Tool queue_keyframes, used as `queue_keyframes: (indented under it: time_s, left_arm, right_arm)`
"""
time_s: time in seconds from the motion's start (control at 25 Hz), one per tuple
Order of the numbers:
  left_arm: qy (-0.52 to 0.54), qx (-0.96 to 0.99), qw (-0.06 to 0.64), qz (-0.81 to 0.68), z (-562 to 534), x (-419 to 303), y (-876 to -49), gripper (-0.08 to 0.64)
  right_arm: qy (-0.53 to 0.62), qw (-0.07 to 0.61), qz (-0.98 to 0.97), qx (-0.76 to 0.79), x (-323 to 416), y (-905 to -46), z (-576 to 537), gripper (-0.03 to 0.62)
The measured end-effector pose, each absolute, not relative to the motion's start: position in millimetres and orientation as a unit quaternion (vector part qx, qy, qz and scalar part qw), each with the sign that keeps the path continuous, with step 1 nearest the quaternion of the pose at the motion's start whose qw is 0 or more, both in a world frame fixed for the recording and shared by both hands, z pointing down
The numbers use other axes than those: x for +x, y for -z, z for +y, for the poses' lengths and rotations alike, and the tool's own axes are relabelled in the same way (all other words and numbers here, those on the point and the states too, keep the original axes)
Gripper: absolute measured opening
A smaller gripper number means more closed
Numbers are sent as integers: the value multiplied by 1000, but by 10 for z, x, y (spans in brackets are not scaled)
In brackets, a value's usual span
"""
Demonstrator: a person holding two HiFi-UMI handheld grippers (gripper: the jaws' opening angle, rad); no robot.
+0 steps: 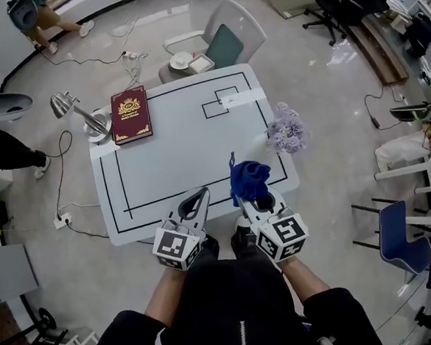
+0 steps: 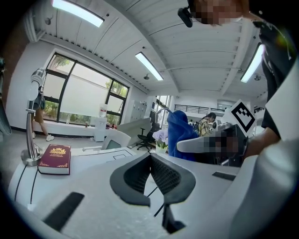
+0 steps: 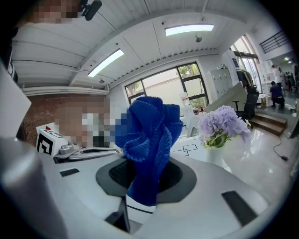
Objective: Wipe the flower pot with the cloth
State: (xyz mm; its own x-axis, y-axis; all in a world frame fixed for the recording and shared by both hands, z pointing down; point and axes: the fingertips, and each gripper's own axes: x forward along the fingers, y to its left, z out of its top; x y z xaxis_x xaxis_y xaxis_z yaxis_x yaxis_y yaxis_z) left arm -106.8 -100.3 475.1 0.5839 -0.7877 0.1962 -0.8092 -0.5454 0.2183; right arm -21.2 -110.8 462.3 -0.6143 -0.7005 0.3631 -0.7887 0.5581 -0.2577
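The flower pot (image 1: 285, 132), a white pot (image 3: 216, 154) of pale purple flowers, stands near the table's right edge. My right gripper (image 1: 251, 199) is shut on a bunched blue cloth (image 1: 248, 178), which it holds up over the front edge, short of the pot and to its left. In the right gripper view the cloth (image 3: 150, 138) sticks up from the closed jaws (image 3: 147, 179), with the flowers behind and to the right. My left gripper (image 1: 196, 202) hovers beside it at the front edge. Its jaws (image 2: 150, 157) meet with nothing between them.
A dark red book (image 1: 130, 114) and a silver desk lamp (image 1: 82, 113) sit at the white table's (image 1: 182, 144) far left corner. Black tape lines mark the tabletop. A chair (image 1: 218, 40) holding a cup and box stands behind the table; cables lie on the floor.
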Motion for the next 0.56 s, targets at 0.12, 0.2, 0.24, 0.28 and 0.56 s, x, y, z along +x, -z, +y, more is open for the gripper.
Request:
queue_keyframes:
  time_s: [0.12, 0.2, 0.24, 0.28, 0.56]
  left_arm:
    - [-37, 875, 146, -460, -987, -1065, -4761, 6]
    - [-37, 873, 146, -464, -988, -1076, -4766, 6]
    - [-36, 872, 146, -466, -993, -1082, -4767, 6]
    - [-35, 871, 145, -468, -999, -1090, -4767, 6]
    - [-35, 867, 146, -475, -1023, -1117, -4763, 6]
  right_arm:
    - [-193, 122, -880, 416, -225, -4655, -1087, 109]
    - [-192, 124, -882, 412, -231, -4657, -1090, 109]
    - [-192, 124, -882, 411, -232, -4653, -1097, 109]
    - [-191, 125, -883, 411, -234, -4649, -1106, 109]
    - [-187, 124, -887, 404, -271, -4613, -1153, 109]
